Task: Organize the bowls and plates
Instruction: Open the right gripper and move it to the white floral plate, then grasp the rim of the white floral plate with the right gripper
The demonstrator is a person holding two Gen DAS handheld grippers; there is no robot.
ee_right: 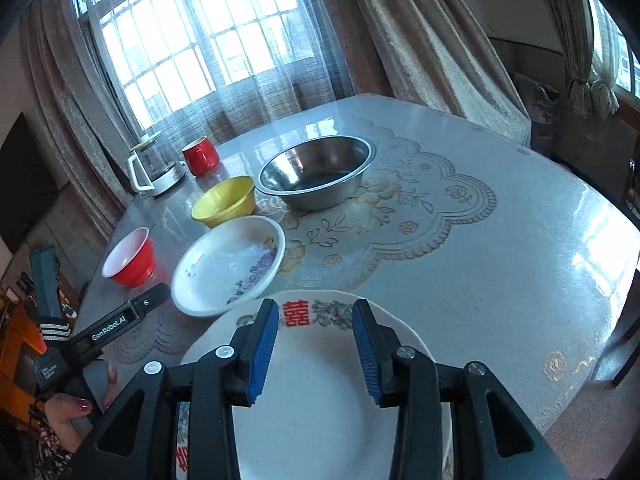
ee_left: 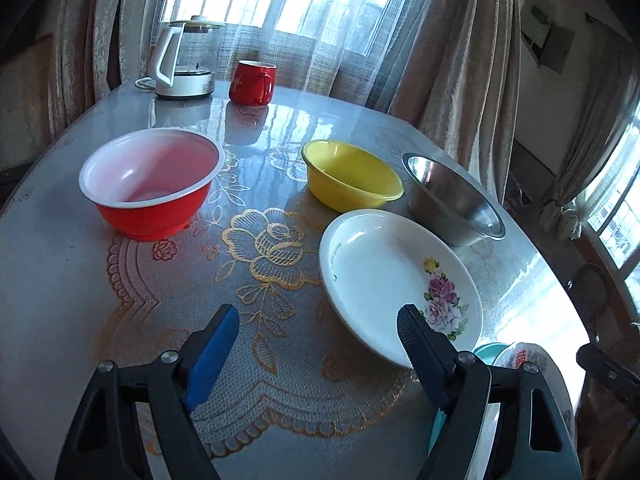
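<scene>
Two claws hang over the glossy lace-patterned table [ee_right: 500, 248], both spread and holding nothing. The right gripper [ee_right: 316, 350] hovers half open above a white plate with red characters [ee_right: 312, 412]. The left gripper [ee_left: 318, 344] gapes wide, its right finger crossing the near rim of a white rose-painted dish [ee_left: 384, 276]. Beyond that dish sit a yellow plastic bowl [ee_left: 352, 176] and, to its right, a stainless steel bowl [ee_left: 452, 200]. Far left of the left claw stands a red white-lined bowl [ee_left: 150, 184]; farthest back, a red mug [ee_left: 253, 82] and a white kettle [ee_left: 180, 62].
</scene>
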